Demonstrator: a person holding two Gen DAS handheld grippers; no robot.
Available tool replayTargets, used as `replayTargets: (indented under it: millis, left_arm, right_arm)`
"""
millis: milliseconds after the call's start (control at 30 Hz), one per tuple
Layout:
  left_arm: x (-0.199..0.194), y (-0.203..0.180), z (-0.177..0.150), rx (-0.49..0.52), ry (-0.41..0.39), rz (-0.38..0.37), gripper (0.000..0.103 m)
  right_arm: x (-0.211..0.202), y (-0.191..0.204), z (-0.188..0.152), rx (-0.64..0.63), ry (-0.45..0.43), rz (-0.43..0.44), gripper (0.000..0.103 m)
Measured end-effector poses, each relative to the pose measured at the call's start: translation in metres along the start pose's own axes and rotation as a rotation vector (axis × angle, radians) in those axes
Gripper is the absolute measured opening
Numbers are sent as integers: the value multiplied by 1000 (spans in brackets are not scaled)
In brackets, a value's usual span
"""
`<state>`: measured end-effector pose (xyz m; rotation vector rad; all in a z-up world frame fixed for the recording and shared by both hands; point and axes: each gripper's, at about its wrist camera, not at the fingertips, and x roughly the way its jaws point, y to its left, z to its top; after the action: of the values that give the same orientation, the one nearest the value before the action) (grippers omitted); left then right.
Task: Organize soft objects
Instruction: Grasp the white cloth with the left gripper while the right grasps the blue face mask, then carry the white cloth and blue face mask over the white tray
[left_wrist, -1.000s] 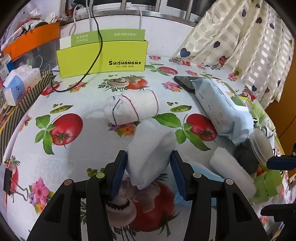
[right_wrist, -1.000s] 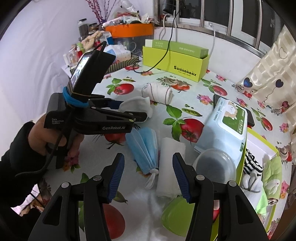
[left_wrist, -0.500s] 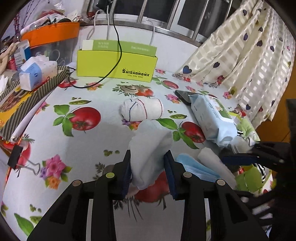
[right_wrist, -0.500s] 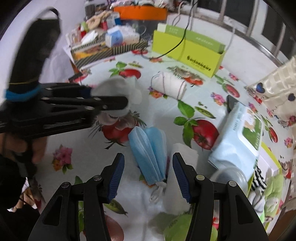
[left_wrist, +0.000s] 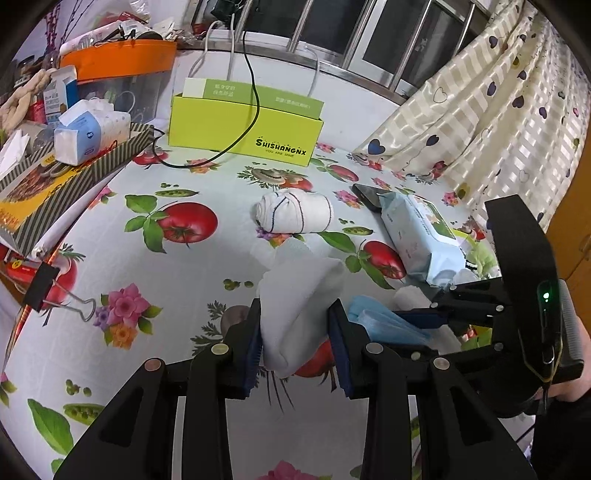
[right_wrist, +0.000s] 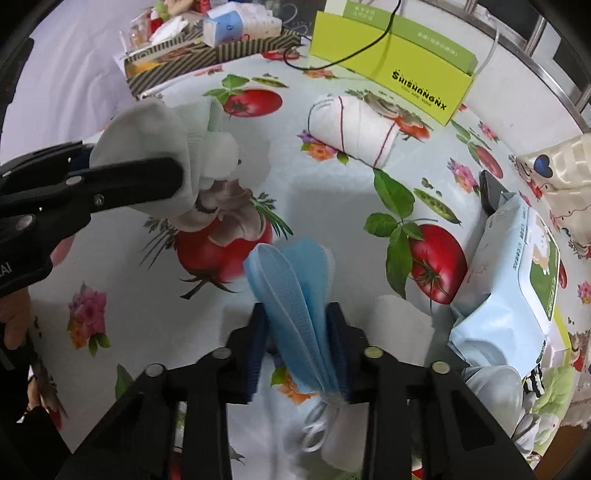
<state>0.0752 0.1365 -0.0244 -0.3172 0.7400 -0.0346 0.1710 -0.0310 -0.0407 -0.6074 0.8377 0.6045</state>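
Observation:
My left gripper (left_wrist: 295, 310) is shut on a bunched white cloth (left_wrist: 299, 288), held just above the tomato-print tablecloth (left_wrist: 147, 280). The right wrist view shows that cloth (right_wrist: 147, 125) at the left, hanging from the left gripper's black fingers (right_wrist: 155, 173). My right gripper (right_wrist: 297, 314) points down at a bundle of blue face masks (right_wrist: 291, 266) lying on the table. Its jaws are closing, and the blue pads touch both sides of the bundle. A rolled white towel with thread stripes (left_wrist: 295, 216) lies further back. A plain white cloth roll (right_wrist: 402, 325) lies right of the masks.
A pack of wet wipes (right_wrist: 517, 280) and a phone (left_wrist: 365, 194) lie at the right, near a curtain (left_wrist: 480, 110). A lime-green box (left_wrist: 243, 125) with cables stands at the back. A striped box (left_wrist: 74, 166) with tissues and a binder clip (left_wrist: 48, 284) sit at the left.
My left gripper closed on the white cloth and lifted it off the table. My right gripper came down over the blue masks and its jaws narrowed onto them.

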Motion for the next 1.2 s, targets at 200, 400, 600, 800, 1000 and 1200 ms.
replayTargets:
  millis: [200,400,600,800,1000,1200]
  left_arm:
    - [-9,-3,-3,-5,-13,3,35]
    - [-23,-14,-4,0,-32,11,35]
    - [-40,-36,-4,27,-58,18,35]
    - [-46,-58,-6,60,-64,15,35]
    - [-49,-72,-6,84,-67,17,35]
    - [-50,-81,-7,98,-62,20,35]
  right_arm:
    - [-32,0,-4,35,-131,28,22]
    - [-67,-3,-15,91,-254,74,22]
    - [-94,-6,-28,123,-331,89,22]
    - [-113,-8,-41,138,-379,89,22]
    - [-122,-12,-50,150,-402,85,22]
    - [-126,-16,-57,161,-416,87,22]
